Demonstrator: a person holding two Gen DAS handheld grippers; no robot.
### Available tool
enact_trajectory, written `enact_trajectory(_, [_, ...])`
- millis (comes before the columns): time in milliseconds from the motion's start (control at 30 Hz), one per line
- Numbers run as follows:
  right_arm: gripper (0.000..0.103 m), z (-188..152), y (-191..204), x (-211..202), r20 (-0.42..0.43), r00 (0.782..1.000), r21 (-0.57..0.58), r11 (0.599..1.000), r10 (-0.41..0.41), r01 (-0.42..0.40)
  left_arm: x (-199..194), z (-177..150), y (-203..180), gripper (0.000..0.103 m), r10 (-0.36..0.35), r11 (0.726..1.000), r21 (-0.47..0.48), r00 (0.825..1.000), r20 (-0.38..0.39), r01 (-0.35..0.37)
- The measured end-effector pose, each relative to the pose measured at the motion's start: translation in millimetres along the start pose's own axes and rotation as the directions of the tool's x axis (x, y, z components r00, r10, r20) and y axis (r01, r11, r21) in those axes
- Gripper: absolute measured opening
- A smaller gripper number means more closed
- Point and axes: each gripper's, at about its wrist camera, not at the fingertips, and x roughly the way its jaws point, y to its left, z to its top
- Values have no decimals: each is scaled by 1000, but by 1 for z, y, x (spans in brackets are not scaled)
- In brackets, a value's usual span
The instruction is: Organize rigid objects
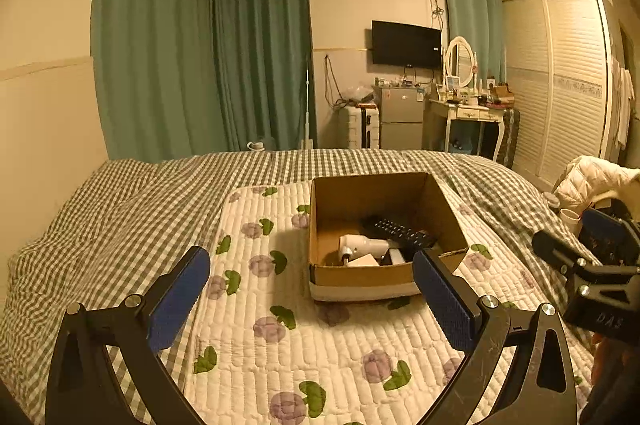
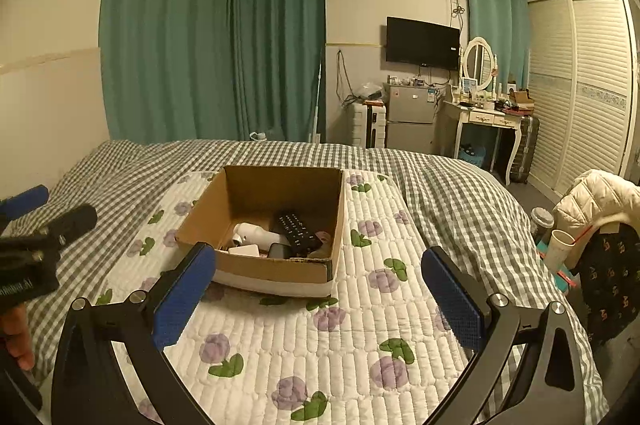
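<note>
The cardboard box (image 2: 276,225) sits on a quilted floral mat (image 2: 340,337) laid over the checked bedcover (image 2: 460,193), and it already holds the rigid objects: a black remote control (image 2: 298,231), a white handheld device (image 2: 256,234) lying beside it, a small white block (image 2: 245,250) and a dark phone-like slab (image 2: 279,250) (a pinkish item in the far corner is too small to name). No loose item shows on the mat around the box, so the gathering looks essentially finished; what may remain is tidying inside. The left tool (image 1: 312,295) hangs just short of the box with fingers spread wide, empty. The right tool (image 2: 318,299) hovers likewise, spread and holding nothing.
</note>
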Motion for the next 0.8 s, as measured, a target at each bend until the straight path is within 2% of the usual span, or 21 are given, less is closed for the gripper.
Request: enact_trajectory(800, [103, 3, -5, 1, 2, 1000, 23, 1000, -11, 11, 2, 0, 4, 103, 0, 1000, -14, 1000, -20, 0])
